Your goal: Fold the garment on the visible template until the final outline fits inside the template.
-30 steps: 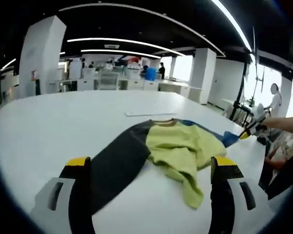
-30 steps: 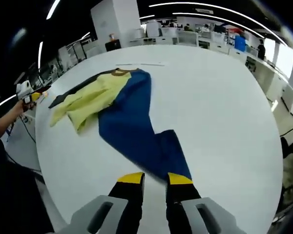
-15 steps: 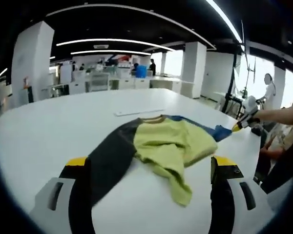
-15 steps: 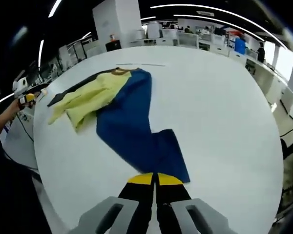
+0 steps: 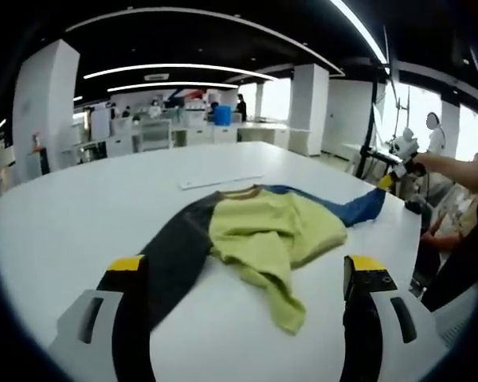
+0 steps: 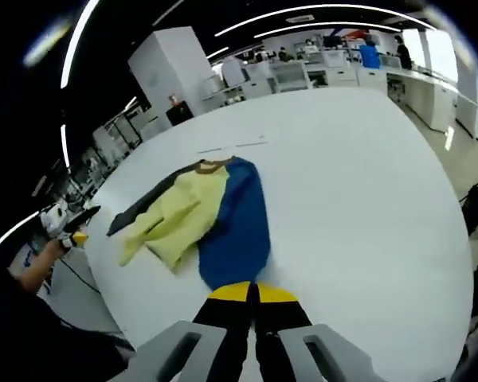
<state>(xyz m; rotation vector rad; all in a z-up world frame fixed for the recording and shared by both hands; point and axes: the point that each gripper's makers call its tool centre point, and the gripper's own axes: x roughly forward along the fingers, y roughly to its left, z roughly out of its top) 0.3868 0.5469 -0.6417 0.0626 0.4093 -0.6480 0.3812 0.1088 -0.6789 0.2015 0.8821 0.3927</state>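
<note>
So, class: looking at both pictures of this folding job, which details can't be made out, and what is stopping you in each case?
- Left gripper view: the dark sleeve's end runs behind the left gripper's own jaw.
- Right gripper view: the blue sleeve's tip is hidden between the shut jaws of the right gripper.
- Both views: the template outline on the table is too faint and small to trace; a thin line beyond the collar is all that shows.

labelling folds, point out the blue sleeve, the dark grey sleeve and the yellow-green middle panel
blue sleeve [image 6: 237,231]: right gripper view, middle of the sleeve
dark grey sleeve [image 5: 174,253]: left gripper view, mid-length of the sleeve
yellow-green middle panel [image 5: 263,231]: left gripper view, crumpled centre of the panel
</note>
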